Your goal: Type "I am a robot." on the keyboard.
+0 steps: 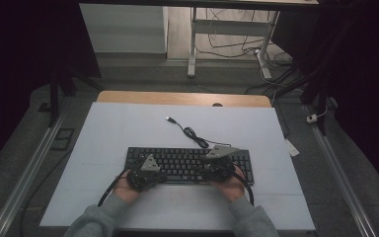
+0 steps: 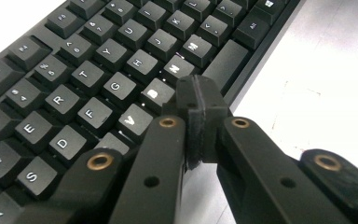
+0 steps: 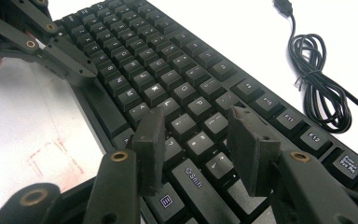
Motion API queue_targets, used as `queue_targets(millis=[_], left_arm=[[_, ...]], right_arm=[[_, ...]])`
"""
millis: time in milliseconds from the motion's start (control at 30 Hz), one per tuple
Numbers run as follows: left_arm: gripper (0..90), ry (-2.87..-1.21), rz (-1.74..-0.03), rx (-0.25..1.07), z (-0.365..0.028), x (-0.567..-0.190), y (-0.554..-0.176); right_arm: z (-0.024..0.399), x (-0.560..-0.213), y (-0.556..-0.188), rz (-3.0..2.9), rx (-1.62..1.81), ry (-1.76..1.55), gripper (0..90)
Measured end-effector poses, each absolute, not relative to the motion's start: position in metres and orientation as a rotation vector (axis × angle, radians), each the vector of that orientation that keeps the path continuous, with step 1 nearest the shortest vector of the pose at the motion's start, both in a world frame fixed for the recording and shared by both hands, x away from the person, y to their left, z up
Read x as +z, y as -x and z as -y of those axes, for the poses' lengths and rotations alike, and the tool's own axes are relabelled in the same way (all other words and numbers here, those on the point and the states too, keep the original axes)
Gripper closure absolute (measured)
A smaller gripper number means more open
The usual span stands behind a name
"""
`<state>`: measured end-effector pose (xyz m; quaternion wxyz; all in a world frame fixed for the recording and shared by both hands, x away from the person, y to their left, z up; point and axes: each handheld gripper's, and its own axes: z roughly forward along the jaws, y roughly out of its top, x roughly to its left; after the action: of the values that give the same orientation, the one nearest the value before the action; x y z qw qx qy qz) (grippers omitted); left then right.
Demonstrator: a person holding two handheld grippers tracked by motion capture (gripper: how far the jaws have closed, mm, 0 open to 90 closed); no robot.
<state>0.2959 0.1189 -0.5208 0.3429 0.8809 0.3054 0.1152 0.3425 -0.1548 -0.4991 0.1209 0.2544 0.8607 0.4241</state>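
- Dim room around me, with a white sheet covering the bench (image 1: 128, 128) and a strip of bare wood along its far edge.
- I see the keyboard (image 1: 187, 160) lying flat near the middle of the sheet, toward my side: black, full-width, white legends on the keys.
- Its black cable (image 1: 193, 134) runs off the back edge in a loose coil and ends in a plug lying free on the sheet.
- My left gripper (image 2: 196, 100) has its jaws pressed together on nothing, the tip over the bottom letter row by the space bar.
- My right gripper (image 3: 196, 144) holds its jaws well apart and empty, hovering above the keys at the right-hand end.
- I have open white sheet on all sides of the keyboard, widest beyond it.
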Motion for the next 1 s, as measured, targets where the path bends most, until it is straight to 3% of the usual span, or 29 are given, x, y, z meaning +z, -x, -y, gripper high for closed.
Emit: queue_targets(millis=[233, 533, 1000], left_arm=[[86.6, -2.205, -0.802, 0.331, -0.128, -0.507, -0.293], [52.2, -2.125, -0.885, 0.348, -0.147, -0.495, -0.295], [30.7, -2.077, -0.994, 0.36, -0.172, -0.486, -0.301]], right_arm=[[0.156, -0.499, -0.343, -2.507, 1.249, -0.743, 56.8], [0.156, -0.498, -0.343, -2.504, 1.26, -0.734, 56.5], [0.156, -0.498, -0.342, -2.498, 1.271, -0.735, 55.4]])
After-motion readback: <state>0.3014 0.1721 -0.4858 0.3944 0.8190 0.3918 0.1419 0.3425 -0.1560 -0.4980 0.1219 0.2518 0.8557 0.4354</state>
